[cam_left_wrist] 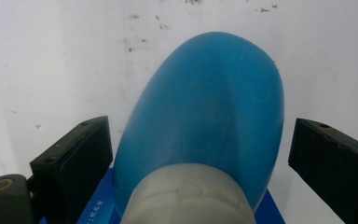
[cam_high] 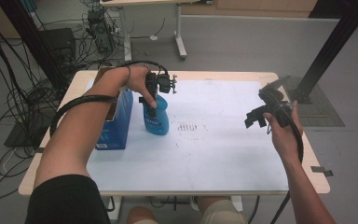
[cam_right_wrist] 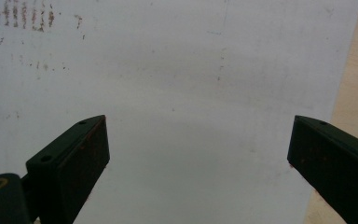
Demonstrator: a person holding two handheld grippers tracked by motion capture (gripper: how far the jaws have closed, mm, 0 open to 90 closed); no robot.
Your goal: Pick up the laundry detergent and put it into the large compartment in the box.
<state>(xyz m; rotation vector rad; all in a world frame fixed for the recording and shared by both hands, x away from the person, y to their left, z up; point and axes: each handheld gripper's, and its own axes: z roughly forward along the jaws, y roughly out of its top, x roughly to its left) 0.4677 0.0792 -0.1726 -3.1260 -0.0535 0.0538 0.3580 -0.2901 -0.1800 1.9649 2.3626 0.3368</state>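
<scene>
Your left gripper (cam_left_wrist: 198, 154), jaws apart, straddles an upright blue bottle (cam_left_wrist: 209, 116); its label is unreadable. Your right gripper (cam_right_wrist: 198, 154) is spread wide.

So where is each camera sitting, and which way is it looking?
High view: above the person's side, looking forward and down at the table; both forearms, left gripper, right gripper.
Left gripper view: on the left gripper, looking down over the blue bottle between open jaws.
Right gripper view: on the right gripper, looking down at the white mat.
Shared: high and left views both show the bottle.
</scene>
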